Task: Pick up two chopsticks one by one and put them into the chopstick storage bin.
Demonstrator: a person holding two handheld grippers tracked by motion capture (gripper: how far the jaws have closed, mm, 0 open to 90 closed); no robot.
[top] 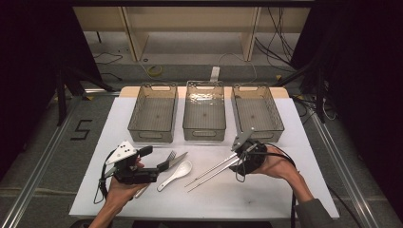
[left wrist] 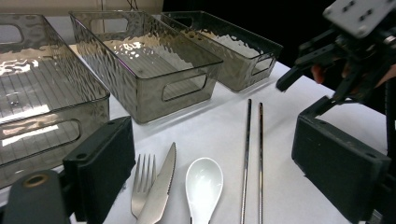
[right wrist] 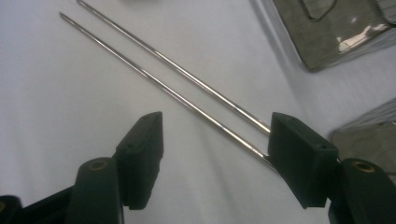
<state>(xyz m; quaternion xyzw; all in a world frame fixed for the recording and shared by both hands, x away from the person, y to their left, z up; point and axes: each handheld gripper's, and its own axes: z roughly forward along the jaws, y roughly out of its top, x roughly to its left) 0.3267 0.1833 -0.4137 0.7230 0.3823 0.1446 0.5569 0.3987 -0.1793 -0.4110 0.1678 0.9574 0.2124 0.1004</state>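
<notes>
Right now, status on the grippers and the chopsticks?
Right gripper open, over chopsticks ends, not gripping. Left gripper open, holding nothing, near fork, knife, spoon. Nothing blocking.

chopsticks (right wrist: 187, 93): thin polished metal, shiny
spoon (left wrist: 203, 184): glossy white ceramic look
fork (left wrist: 142, 184) and knife (left wrist: 161, 191): bright smooth metal
bins (left wrist: 154, 70): smoky clear plastic, rippled walls
table (top: 294, 142): matt white
gripper pads (right wrist: 140, 158): matt black
</notes>
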